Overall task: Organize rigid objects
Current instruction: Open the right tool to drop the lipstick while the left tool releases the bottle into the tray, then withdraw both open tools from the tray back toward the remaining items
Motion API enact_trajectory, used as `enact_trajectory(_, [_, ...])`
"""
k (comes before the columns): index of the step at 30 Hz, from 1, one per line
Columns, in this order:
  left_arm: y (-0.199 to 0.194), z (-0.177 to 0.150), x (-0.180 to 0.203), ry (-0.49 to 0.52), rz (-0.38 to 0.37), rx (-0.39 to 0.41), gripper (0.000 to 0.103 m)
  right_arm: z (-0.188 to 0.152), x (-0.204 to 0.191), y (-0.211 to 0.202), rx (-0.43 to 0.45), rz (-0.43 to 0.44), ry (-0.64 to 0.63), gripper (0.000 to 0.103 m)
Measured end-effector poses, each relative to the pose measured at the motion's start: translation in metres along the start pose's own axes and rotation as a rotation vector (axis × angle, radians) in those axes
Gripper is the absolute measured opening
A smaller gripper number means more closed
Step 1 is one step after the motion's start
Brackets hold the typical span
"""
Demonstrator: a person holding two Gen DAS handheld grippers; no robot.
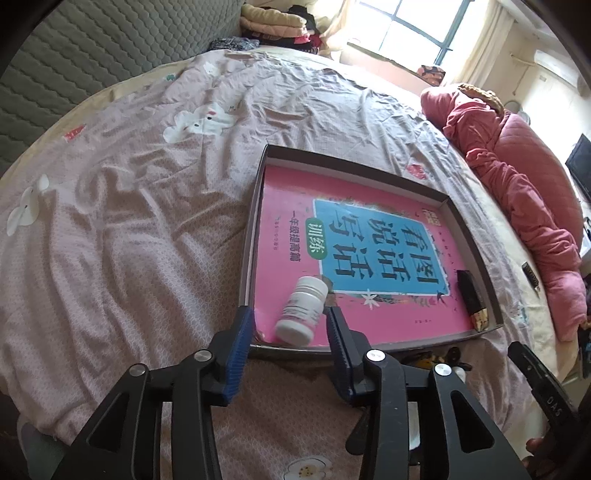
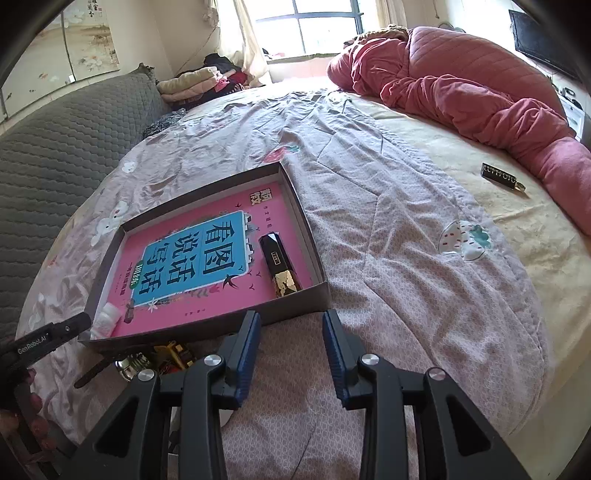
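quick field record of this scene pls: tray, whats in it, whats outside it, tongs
tray: shallow cardboard box on the bed, pink book flat inside
white bottle: lying on its side on the book
black-gold case: in the box by its wall
outside: black bar on the bed
left tongs: open, bottle between, pads clear
right tongs: open, empty

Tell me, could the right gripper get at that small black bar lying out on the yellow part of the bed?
Probably yes: the right gripper is open and empty, and only bare bedding lies between it and the black bar, though it is some way off.

Bright daylight from window (image 1: 417, 26), blown-out glare; fisheye-curved dark corners.
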State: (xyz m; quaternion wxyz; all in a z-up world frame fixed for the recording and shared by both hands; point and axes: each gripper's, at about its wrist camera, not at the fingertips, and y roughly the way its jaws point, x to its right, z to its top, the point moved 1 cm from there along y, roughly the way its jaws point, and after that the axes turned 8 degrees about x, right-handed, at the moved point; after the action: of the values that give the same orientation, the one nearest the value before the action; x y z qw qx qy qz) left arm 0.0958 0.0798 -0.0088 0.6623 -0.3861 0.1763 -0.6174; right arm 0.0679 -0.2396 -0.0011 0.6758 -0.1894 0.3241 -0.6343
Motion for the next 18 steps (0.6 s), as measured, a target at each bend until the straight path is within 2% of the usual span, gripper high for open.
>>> enact_trajectory(6, [-0.014,-0.002,0.002,0.0,-0.013,0.016,0.047,0.001,0.0,-0.009,0.012,0.008,0.001,0.043])
enact_trajectory(12, [-0.028,-0.006,0.0,-0.002,-0.019,0.029,0.048,-0.002,-0.002,-0.015,0.018,0.017,-0.005,0.043])
enact_trajectory(18, [-0.042,-0.008,0.002,-0.004,-0.035,0.041,0.054,-0.008,-0.008,-0.02,0.014,0.031,-0.026,0.045])
